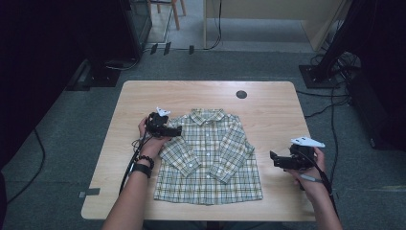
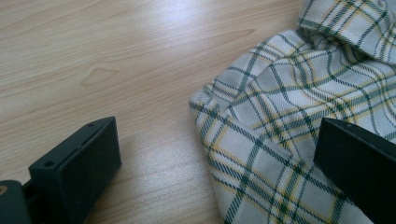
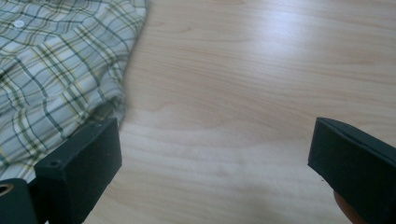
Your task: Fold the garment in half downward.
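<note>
1. The shirt [image 1: 209, 155] is a small checked one with green and yellow lines. It lies flat on the bench [image 1: 268, 108], front side up, with its sleeves folded in over its chest. It lies between the two claws.
2. The left claw [image 1: 176, 130] is right at the shirt's shoulder, by the collar. Its jaws are wide apart and hold nothing. In the left gripper view, the shirt [image 2: 280, 135] edge sits in the gap between the jaws, with one jaw over the cloth and the other over bare bench [image 2: 116, 60].
3. The right claw [image 1: 274, 160] is just beside the other side of the shirt, down near its lower half, but not touching it. Its jaws are wide apart too and hold nothing. In the right gripper view, the shirt [image 3: 56, 70] is next to one jaw, and bare bench [image 3: 243, 84] lies between the jaws.
4. A dark round spot [image 1: 241, 94] is on the bench, well past the shirt's collar.
</note>
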`<state>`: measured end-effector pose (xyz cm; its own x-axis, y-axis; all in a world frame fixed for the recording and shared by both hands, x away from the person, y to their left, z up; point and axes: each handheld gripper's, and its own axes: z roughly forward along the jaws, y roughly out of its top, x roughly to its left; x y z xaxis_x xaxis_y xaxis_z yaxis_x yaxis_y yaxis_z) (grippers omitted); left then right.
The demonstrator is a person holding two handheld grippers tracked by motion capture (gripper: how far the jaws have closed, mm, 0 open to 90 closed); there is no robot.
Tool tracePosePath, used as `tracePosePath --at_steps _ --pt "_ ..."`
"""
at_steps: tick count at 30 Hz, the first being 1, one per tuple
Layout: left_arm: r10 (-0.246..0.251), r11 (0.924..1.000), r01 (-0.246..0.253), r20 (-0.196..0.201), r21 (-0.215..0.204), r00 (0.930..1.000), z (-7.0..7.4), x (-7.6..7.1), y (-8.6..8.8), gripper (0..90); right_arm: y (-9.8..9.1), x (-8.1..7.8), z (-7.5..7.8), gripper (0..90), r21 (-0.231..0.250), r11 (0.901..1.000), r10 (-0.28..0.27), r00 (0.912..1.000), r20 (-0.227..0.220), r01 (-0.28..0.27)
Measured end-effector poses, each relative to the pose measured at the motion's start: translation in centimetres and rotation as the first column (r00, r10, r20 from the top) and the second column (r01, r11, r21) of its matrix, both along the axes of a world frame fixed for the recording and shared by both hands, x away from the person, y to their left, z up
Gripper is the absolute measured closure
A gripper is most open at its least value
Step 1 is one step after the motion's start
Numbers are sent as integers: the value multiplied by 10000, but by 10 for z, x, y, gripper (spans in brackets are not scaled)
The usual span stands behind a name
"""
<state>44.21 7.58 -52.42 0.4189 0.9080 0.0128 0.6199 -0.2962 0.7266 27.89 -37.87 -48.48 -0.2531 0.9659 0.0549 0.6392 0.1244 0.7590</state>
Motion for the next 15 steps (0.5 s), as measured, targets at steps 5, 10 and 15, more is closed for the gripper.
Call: tracePosePath --at_steps 5,10,15 --pt "-18 10000 18 -1 -1 10000 0 0 0 8 19 18 3 24 -246 9987 453 9990 -17 -453" --pt "-36 10000 36 0 0 10000 0 0 0 8 30 35 3 25 -116 9976 682 9976 -143 -684" --pt "-51 10000 51 7 -8 10000 0 0 0 7 40 53 4 26 -151 9971 750 9972 -53 -751"
